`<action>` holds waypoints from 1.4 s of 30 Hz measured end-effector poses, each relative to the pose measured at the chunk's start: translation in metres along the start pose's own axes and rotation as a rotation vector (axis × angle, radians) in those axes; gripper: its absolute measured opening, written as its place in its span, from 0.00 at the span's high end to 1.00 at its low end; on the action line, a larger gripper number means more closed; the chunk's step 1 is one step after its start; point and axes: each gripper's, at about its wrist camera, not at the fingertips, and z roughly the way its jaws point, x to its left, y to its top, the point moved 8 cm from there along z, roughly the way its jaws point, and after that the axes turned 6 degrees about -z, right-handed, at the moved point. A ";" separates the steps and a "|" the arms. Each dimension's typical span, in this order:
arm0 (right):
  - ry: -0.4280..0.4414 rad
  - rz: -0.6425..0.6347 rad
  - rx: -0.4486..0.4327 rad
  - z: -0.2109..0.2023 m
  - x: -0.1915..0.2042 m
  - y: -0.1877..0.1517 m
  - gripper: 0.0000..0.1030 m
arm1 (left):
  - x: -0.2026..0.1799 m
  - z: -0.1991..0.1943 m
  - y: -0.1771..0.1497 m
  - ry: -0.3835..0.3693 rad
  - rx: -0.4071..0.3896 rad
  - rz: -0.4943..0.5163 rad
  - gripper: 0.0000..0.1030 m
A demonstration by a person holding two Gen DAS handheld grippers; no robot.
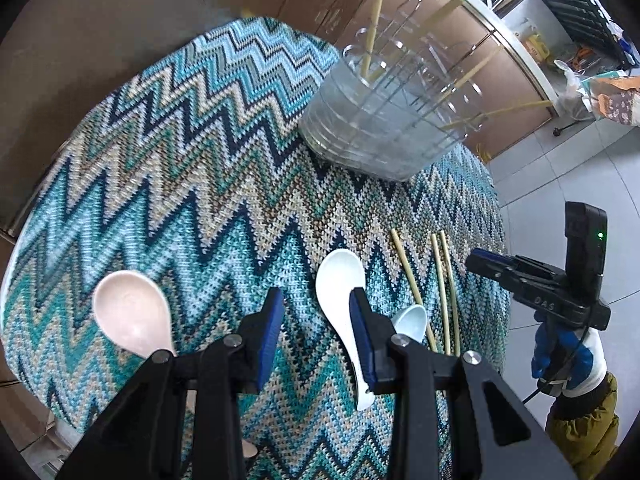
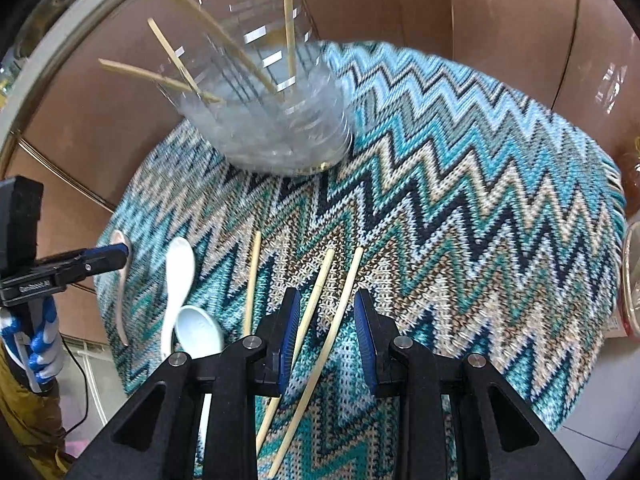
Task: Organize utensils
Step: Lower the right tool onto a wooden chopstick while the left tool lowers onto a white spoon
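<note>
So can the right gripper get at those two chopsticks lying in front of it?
Probably yes: the right gripper is open, the two chopsticks lie loose on the cloth between its fingers, and nothing covers them.

A zigzag-knit cloth (image 1: 200, 160) covers the round table, with brown cabinets (image 1: 420, 0) and grey floor tiles (image 1: 560, 184) beyond.

Lettering on the two handheld grippers

On the black body of the right gripper (image 1: 480, 264), seen from the left wrist, pale letters read "DAS"; on the black body of the left gripper (image 2: 120, 256), seen from the right wrist, small white print reads roughly "GenRobot.AI", though it is blurred
</note>
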 end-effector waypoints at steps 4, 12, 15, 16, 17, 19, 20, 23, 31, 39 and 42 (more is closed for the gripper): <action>-0.024 -0.014 0.041 0.018 -0.002 0.002 0.72 | 0.001 0.015 0.002 0.009 0.030 0.005 0.69; -0.030 -0.022 0.079 0.040 -0.005 0.002 0.73 | -0.002 0.037 0.006 0.010 0.074 0.037 0.69; -0.029 -0.026 0.089 0.048 -0.004 0.003 0.73 | -0.002 0.046 0.009 0.011 0.087 0.038 0.69; -0.028 -0.027 0.090 0.052 0.000 0.005 0.73 | -0.002 0.049 0.009 0.010 0.091 0.037 0.69; -0.028 -0.028 0.091 0.053 0.000 0.006 0.73 | -0.002 0.052 0.010 0.010 0.095 0.037 0.69; -0.031 -0.033 0.096 0.057 0.002 0.009 0.73 | -0.002 0.057 0.010 0.008 0.100 0.040 0.69; -0.032 -0.035 0.099 0.061 0.006 0.010 0.73 | -0.003 0.059 0.010 0.005 0.103 0.043 0.69; -0.036 -0.041 0.103 0.069 0.011 0.016 0.73 | -0.008 0.066 0.010 0.005 0.106 0.057 0.69; -0.041 -0.060 0.115 0.085 0.028 0.033 0.73 | -0.020 0.082 0.015 0.020 0.114 0.071 0.69; -0.019 -0.056 0.127 0.092 0.027 0.039 0.74 | -0.028 0.090 0.022 0.020 0.122 0.081 0.70; -0.012 -0.048 0.128 0.089 0.019 0.038 0.74 | -0.028 0.091 0.024 0.013 0.126 0.080 0.70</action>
